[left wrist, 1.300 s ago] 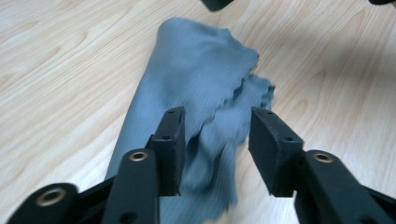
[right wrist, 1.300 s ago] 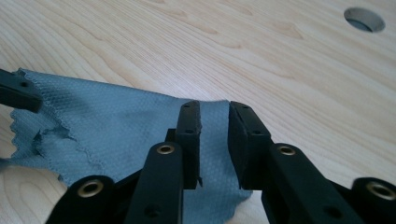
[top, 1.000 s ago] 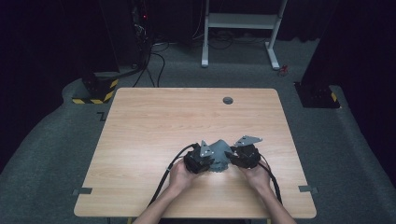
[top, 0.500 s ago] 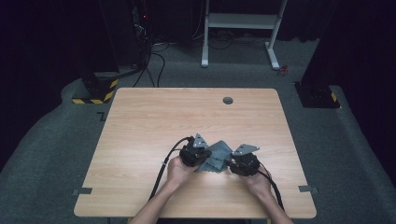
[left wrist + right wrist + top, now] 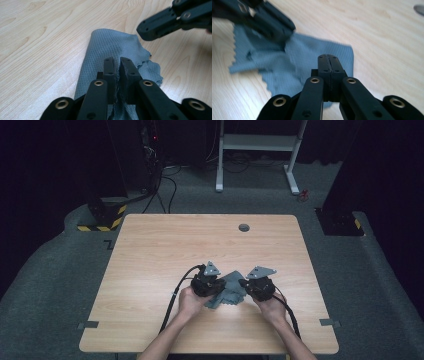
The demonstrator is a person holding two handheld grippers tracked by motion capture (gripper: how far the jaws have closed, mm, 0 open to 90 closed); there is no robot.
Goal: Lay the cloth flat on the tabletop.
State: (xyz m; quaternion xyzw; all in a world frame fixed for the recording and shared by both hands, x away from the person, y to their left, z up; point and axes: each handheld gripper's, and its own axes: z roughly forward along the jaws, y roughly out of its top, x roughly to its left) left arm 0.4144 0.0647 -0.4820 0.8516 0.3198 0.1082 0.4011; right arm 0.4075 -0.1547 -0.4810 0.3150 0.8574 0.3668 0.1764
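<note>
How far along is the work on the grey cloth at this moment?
Early to middle, it seems. Done: the cloth lies bunched and partly doubled over on the table. In hand: the left gripper is shut on a cloth edge, and the right gripper, its jaws just closed, looks shut on the opposite edge, though its pinch is hard to confirm. Left: any neat fold; edges are uneven.

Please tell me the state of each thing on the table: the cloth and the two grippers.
Grey cloth: crumpled and partly folded, lying on the wooden table, one edge raised.
Left gripper: jaws closed on a fold of the cloth.
Right gripper: jaws have just closed and stand together over the cloth edge; whether they pinch cloth I cannot tell.
</note>
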